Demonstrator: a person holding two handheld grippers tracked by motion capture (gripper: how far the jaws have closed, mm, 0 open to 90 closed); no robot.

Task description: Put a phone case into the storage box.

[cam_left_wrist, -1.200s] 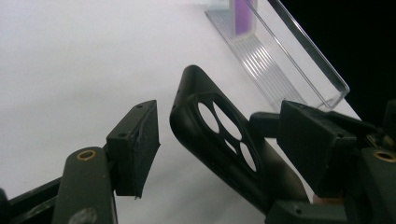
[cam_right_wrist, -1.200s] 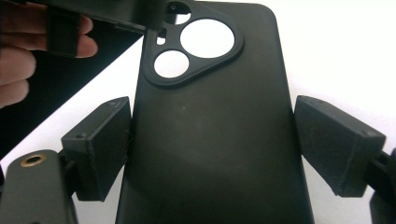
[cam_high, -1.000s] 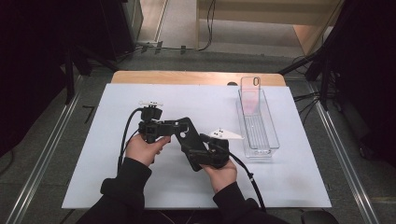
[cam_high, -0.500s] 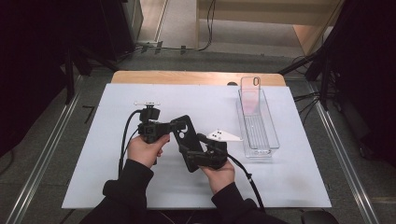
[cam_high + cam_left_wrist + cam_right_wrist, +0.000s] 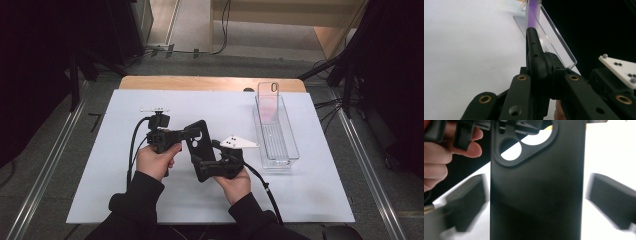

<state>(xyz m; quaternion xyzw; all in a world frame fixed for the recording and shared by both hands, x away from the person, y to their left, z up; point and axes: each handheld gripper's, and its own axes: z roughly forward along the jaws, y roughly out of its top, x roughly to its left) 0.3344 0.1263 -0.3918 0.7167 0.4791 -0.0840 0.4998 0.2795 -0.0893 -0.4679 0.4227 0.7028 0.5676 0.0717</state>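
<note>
A black phone case (image 5: 199, 145) with a camera cutout hangs above the white mat between both hands. My left gripper (image 5: 188, 134) has just been closing and is shut on the case's cutout end; in the left gripper view its jaws pinch the case's thin edge (image 5: 534, 55). My right gripper (image 5: 204, 169) sits at the case's lower end. Its jaws have just been opening and, blurred, stand off both sides of the case (image 5: 536, 195), the right one clearly apart.
A clear narrow tray (image 5: 287, 150) lies on the mat at the right, with a transparent pinkish phone case (image 5: 268, 100) upright at its far end. The white mat (image 5: 100, 165) covers a wooden table (image 5: 200, 82). Dark floor and rails surround it.
The left gripper's jaws have closed on the case's cutout end. The right gripper's jaws have spread away from the case's sides. Both hands stayed nearly in place.
</note>
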